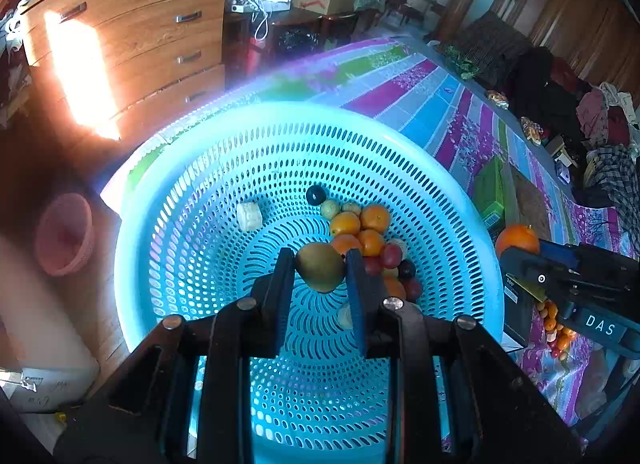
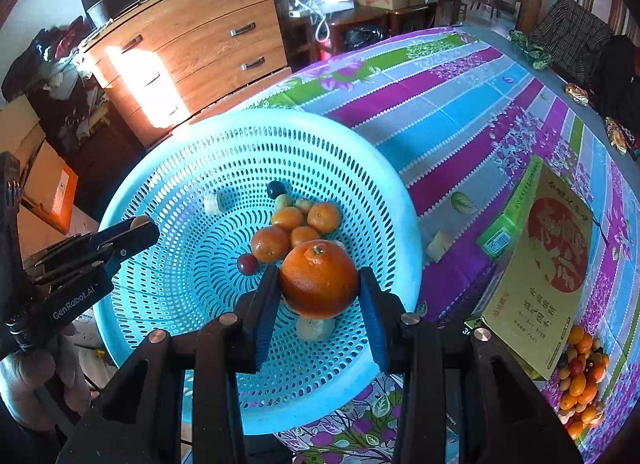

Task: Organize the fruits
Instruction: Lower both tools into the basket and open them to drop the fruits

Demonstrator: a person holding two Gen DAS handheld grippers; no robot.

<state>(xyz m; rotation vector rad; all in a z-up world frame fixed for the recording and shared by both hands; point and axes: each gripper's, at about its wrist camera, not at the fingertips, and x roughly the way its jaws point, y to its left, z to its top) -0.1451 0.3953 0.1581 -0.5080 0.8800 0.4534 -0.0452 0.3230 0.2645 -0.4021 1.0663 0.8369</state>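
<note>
Here, a striped floral tablecloth (image 2: 460,112) meets a wooden dresser (image 2: 208,36).

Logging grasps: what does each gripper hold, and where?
Left gripper pinches a green-brown pear across its sides; right gripper clamps a large orange at its sides.

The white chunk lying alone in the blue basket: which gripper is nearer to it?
Left. The left gripper, holding a pear, is over the basket's left side, near the white chunk. The right gripper, holding an orange, is farther right.
</note>
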